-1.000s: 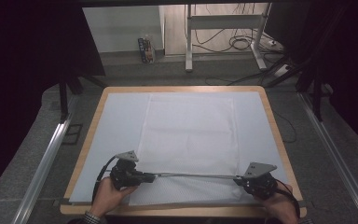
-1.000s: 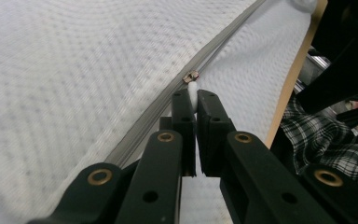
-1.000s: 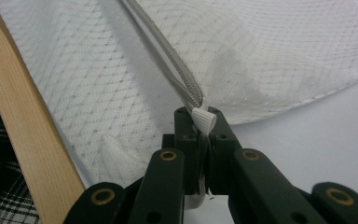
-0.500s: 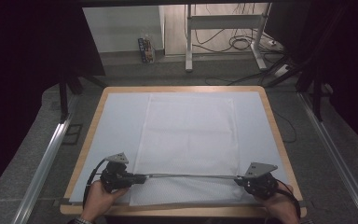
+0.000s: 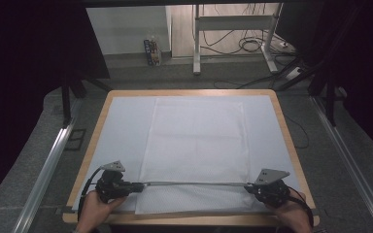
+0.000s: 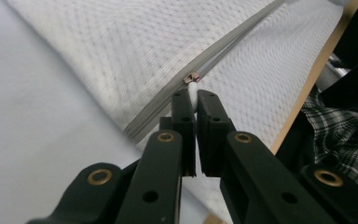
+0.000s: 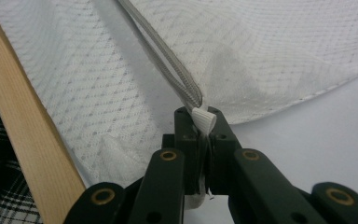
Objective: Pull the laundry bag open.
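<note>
Now the left gripper [image 6: 195, 100] is clenched on the white zipper pull [image 6: 193, 88], and the right gripper [image 7: 200, 116] grasps the zipper end [image 7: 204, 120] of the white mesh cover [image 5: 196, 145] on the tabletop [image 5: 284, 126].

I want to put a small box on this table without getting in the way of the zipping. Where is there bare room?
Bare table cover lies left of the white mesh cover, and a matching strip on its right. The near edge is crowded: the left gripper, right gripper and the zipper stretched between them.
</note>
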The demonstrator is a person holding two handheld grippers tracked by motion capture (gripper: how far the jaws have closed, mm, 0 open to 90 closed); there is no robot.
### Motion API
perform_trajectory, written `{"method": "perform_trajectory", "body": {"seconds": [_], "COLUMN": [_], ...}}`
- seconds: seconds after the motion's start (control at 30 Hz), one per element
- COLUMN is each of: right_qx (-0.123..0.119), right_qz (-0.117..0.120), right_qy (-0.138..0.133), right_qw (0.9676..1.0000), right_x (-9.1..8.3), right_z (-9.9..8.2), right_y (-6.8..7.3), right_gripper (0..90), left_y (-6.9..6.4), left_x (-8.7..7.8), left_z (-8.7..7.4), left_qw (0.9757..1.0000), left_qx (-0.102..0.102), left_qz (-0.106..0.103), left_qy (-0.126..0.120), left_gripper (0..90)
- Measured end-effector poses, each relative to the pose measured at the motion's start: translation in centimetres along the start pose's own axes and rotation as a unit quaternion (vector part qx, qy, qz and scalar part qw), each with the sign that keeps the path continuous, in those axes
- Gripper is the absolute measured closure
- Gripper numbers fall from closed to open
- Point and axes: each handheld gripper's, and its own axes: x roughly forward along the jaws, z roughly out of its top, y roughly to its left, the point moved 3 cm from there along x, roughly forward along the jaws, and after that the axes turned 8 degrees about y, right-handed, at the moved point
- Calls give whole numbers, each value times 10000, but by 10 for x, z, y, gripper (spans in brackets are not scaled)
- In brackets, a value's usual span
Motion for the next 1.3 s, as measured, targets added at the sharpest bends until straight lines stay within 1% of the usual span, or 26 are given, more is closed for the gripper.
{"method": "perform_trajectory", "body": {"seconds": [0.1,0.23,0.27,0.3,0.37,0.4,0.47,0.53,0.6,0.63,0.67,0.7,0.8,0.87,0.97,1.03,1.13,1.17,1.23,1.3], "right_qx": [-2,6,9,19,27,40,62,69,75,84,83,91,61,49,69,82,158,202,278,277], "right_qz": [-7,-7,-7,25,6,9,7,26,45,22,32,54,75,60,44,42,13,55,90,89], "right_qy": [7,27,26,16,30,28,46,47,58,77,76,81,122,169,207,243,300,330,389,434], "right_qw": [10000,10000,10000,10000,10000,10000,10000,10000,9999,9999,9999,9999,9999,9998,9998,9997,9994,9992,9988,9986], "right_x": [0,0,0,0,0,0,0,0,0,0,1,1,2,3,3,2,1,1,0,-1], "right_z": [0,0,0,0,-1,-1,-1,-2,-2,-2,-2,-2,-2,-3,-4,-5,-8,-9,-12,-15], "right_y": [0,1,0,0,0,0,0,0,0,0,0,0,1,2,3,4,5,5,5,6], "right_gripper": [850,850,850,850,850,851,851,851,851,851,851,850,847,838,799,719,621,584,548,516], "left_y": [2,5,6,7,10,11,13,16,18,19,19,20,18,17,16,16,15,15,15,15], "left_x": [-2,-4,-5,-5,-7,-8,-10,-12,-13,-14,-15,-16,-17,-17,-15,-13,-10,-10,-9,-9], "left_z": [-4,-7,-8,-9,-11,-12,-14,-17,-20,-21,-23,-24,-24,-23,-23,-24,-24,-24,-24,-25], "left_qw": [10000,9999,9999,9999,9998,9998,9995,9993,9988,9987,9988,9989,9988,9989,9988,9985,9983,9982,9982,9982], "left_qx": [-44,-90,-101,-123,-155,-175,-206,-265,-310,-326,-355,-366,-384,-377,-371,-360,-355,-356,-367,-374], "left_qz": [-11,80,54,73,145,114,252,253,374,400,326,304,311,269,312,390,425,431,421,411], "left_qy": [-17,11,2,-11,-3,-22,9,-13,21,32,-2,-21,-9,13,77,139,195,200,207,215], "left_gripper": [875,875,875,876,876,876,876,876,875,875,876,876,875,874,873,872,871,871,871,871]}}
